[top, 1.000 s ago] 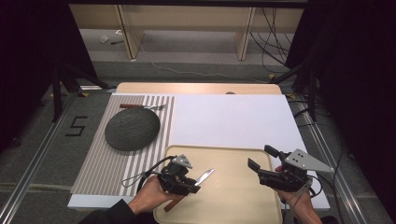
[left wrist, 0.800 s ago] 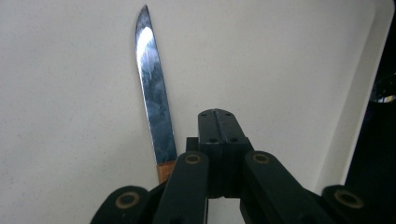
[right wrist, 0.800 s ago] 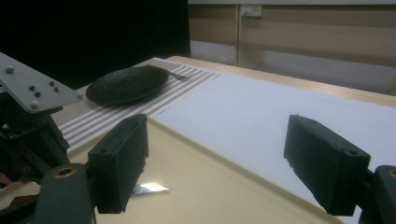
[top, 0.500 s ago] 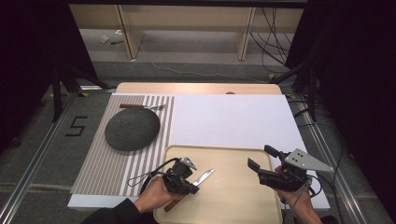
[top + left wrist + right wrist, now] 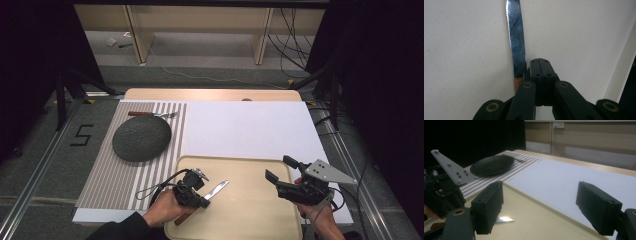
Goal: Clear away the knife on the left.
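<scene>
Lying mid-tray (image 5: 250, 210), knife (image 5: 216, 189), left gripper (image 5: 206, 198) clamped beside

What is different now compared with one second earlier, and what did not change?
The left gripper has just closed its jaws at the knife, where blade meets wooden handle, on the tray; whether they pinch the knife cannot be told. It barely shifted. The right gripper stayed open over the tray, and the dark plate and the fork behind it did not move.

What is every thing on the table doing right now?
Left gripper: jaws shut beside the knife's handle.
Right gripper: jaws open, nothing between them.
Knife: lies flat on the tray, by the left gripper.
Tray: flat on the table.
Dark plate: on the striped mat.
</scene>
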The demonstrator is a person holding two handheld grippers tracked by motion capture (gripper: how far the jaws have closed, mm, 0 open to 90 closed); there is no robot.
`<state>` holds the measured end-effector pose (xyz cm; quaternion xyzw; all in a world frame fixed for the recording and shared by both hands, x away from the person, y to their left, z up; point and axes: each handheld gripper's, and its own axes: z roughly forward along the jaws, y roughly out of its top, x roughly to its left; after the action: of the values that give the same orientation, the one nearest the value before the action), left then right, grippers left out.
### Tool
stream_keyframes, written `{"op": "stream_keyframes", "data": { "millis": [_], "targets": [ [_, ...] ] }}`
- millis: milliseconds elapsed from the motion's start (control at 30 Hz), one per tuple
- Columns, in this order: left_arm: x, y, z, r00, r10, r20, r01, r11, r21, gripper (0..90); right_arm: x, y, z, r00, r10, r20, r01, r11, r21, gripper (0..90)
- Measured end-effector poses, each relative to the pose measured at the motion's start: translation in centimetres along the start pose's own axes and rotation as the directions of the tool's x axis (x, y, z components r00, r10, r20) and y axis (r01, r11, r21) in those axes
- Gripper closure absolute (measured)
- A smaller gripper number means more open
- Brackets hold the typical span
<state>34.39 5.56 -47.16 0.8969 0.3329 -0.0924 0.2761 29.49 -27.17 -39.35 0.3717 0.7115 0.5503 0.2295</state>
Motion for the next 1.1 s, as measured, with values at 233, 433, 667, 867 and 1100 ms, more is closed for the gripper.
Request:
{"op": "stream_keyframes", "data": {
  "millis": [233, 433, 667, 867, 1100],
  "targets": [
    [0.7, 0.0, -0.3, 0.9988, -0.037, -0.032, 0.036, 0.9991, -0.022, 89.8, 0.0, 0.0, 0.0, 1.0000, -0.002, -0.001, 0.002, 1.0000, 0.003, 22.9],
    [1.3, 0.0, -0.7, 0.9961, -0.054, -0.070, 0.051, 0.9978, -0.041, 89.7, 0.0, 0.0, 0.0, 1.0000, -0.003, -0.002, 0.003, 1.0000, 0.003, 22.9],
    [2.3, 0.0, -1.3, 0.9896, -0.090, -0.113, 0.082, 0.9944, -0.066, 89.7, 0.0, 0.0, 0.0, 1.0000, -0.007, -0.003, 0.007, 1.0000, 0.000, 22.9],
    [2.9, -0.2, -1.7, 0.9826, -0.122, -0.140, 0.111, 0.9900, -0.086, 89.8, 0.0, 0.0, 0.0, 1.0000, -0.007, -0.003, 0.007, 1.0000, 0.000, 22.9],
    [3.3, -0.3, -2.0, 0.9786, -0.134, -0.157, 0.121, 0.9889, -0.085, 89.8, 0.0, 0.0, -0.1, 1.0000, -0.008, -0.004, 0.008, 1.0000, -0.003, 23.0]
  ]
}}
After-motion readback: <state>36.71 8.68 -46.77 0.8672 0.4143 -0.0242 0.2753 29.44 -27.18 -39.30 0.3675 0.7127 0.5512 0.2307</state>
